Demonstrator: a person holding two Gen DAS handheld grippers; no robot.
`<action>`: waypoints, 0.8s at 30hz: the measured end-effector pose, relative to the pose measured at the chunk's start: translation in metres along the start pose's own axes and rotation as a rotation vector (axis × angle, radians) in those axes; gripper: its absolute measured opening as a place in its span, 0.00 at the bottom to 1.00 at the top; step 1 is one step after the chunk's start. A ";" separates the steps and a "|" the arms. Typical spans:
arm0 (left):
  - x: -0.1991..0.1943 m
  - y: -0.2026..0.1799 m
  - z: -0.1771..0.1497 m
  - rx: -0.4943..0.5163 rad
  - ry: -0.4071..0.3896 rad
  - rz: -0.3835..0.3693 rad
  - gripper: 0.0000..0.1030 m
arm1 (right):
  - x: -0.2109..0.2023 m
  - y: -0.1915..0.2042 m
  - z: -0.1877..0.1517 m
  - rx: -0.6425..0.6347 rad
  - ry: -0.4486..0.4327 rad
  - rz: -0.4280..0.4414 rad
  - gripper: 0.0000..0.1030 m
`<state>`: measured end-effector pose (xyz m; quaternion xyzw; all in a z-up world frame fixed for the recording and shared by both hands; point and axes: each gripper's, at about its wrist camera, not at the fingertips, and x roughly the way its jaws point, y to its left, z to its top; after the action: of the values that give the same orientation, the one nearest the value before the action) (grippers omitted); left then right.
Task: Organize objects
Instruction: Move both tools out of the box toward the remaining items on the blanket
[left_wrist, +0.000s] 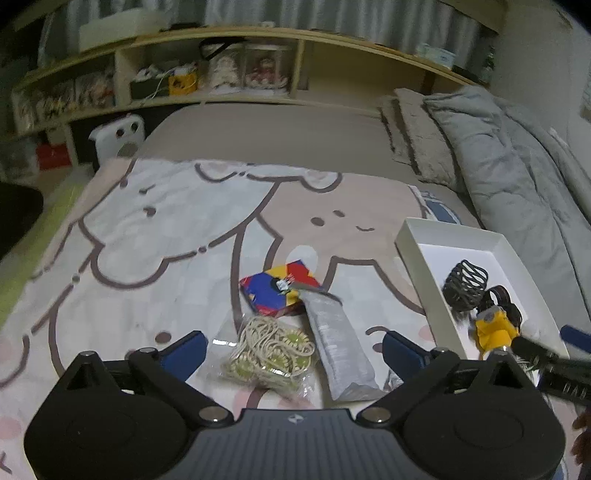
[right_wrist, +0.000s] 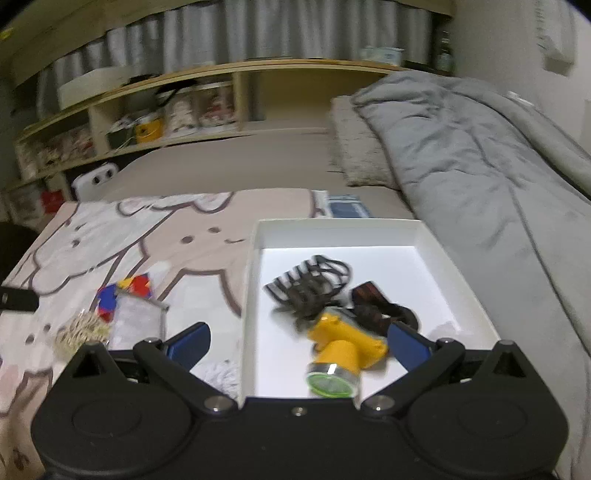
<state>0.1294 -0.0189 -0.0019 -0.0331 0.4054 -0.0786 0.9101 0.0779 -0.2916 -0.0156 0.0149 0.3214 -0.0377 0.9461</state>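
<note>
On the bed's cartoon blanket (left_wrist: 155, 236), the left gripper (left_wrist: 293, 347) hangs with fingers spread wide over a bagged cord bundle (left_wrist: 269, 350) and grey packet (left_wrist: 338, 347), clasping nothing. Rightward, the right gripper (right_wrist: 299, 341) is likewise released above the white box (right_wrist: 369, 227), where a yellow flashlight (right_wrist: 343, 350) lies between its fingers.

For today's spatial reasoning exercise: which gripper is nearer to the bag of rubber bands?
Left. The left gripper is open right over the bag of rubber bands, fingers either side. The right gripper hangs open over the white box, off to its right.
</note>
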 end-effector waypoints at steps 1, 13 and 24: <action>0.002 0.003 -0.002 -0.016 0.008 0.000 0.93 | 0.002 0.004 -0.002 -0.022 0.002 0.012 1.00; 0.047 0.021 -0.032 -0.322 0.174 -0.187 0.64 | 0.017 0.070 -0.040 -0.505 -0.024 0.068 0.91; 0.095 0.005 -0.047 -0.352 0.236 -0.209 0.64 | 0.037 0.103 -0.066 -0.808 -0.023 0.159 0.79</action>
<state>0.1579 -0.0300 -0.1032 -0.2236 0.5108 -0.1039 0.8235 0.0757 -0.1876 -0.0901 -0.3337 0.2975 0.1644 0.8793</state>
